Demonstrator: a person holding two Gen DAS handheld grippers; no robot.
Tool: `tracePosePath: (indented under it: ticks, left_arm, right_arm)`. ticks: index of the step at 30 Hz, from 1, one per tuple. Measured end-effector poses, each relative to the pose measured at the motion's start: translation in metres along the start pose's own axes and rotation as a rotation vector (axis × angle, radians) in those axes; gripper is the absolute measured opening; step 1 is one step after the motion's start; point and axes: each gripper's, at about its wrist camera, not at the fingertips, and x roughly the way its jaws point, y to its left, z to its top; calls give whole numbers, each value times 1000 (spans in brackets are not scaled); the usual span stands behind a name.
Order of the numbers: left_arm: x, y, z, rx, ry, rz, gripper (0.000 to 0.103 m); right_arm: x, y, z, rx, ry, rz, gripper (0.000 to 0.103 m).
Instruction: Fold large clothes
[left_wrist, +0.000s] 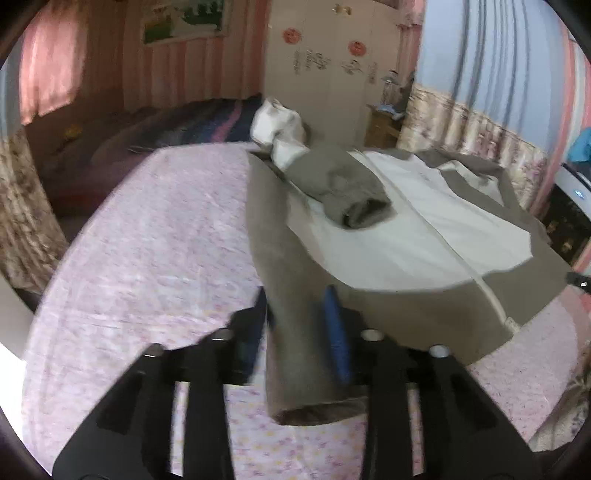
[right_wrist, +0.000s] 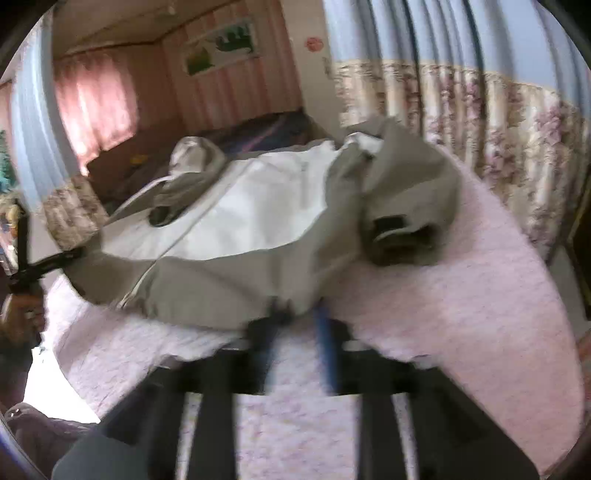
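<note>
A large grey-and-white jacket (left_wrist: 424, 236) lies spread on the pink floral bed. One sleeve (left_wrist: 351, 195) is folded across its white front. My left gripper (left_wrist: 295, 317) is closed around the jacket's lower left hem, and the grey cloth hangs down between its blue-padded fingers (left_wrist: 336, 332). In the right wrist view the jacket (right_wrist: 258, 221) lies ahead with its other cuffed sleeve (right_wrist: 402, 232) bunched at the right. My right gripper (right_wrist: 295, 314) pinches the jacket's bottom hem. The left gripper also shows at the far left of that view (right_wrist: 40, 266).
The pink bedspread (left_wrist: 155, 236) fills the near and left side. A dark striped blanket (left_wrist: 192, 125) and a white wardrobe (left_wrist: 332, 55) stand beyond it. Floral curtains (right_wrist: 480, 110) hang at the right. A white appliance (left_wrist: 572, 181) sits at the far right.
</note>
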Motion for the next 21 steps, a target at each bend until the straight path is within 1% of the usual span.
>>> tracePosePath:
  ticks: [1,2,4,5,6,7,8,9,11,12,13,14,15,17,19,21]
  left_arm:
    - [-7,3,6,-5,-20,8,74]
    - [-18,6,15,-8,-54,26,86]
    - [-27,7,36,9,-94,45,87]
    - [-28,7,52,31,-115,55,91]
    - [-26,8,64,44,-133,72,94]
    - [-23,8,77,51,-147,84,94]
    - [-13,10,98,49,-169,81,95]
    - [-7,10,109,40,-180,79,95]
    - [15,14,141,1,-207,72,95]
    - [25,16,151,-15,-215,63,95]
    - [37,17,162,-29,-213,62,96]
    - [51,18,171,-49,-213,66,96]
    - [63,19,176,-62,-220,64,96]
    - [87,17,178,-60,-207,79,96]
    - [103,17,173,-53,-197,66,96]
    - [120,21,163,-40,-180,57,96]
  right_arm:
    - [-10,1,12,-22,-54,-80,71]
    - [-16,2,24,-39,-85,-107,72]
    - [-23,5,51,-51,-116,-108,74]
    - [-24,6,65,-44,-132,-99,79]
    - [-23,10,80,-36,-143,-75,82]
    - [-15,15,98,-30,-153,-50,82]
    - [-5,24,111,-29,-160,-43,82]
    - [6,34,123,-36,-164,-36,83]
    - [41,64,141,-56,-139,30,83]
    - [59,78,148,-58,-122,58,83]
    - [81,95,151,-53,-98,102,83]
    - [93,108,150,-46,-84,131,83]
    - [111,119,151,-39,-61,148,83]
    - [149,141,149,-27,-17,166,83]
    - [179,160,144,-14,16,187,83]
    - [205,173,137,-7,48,177,83]
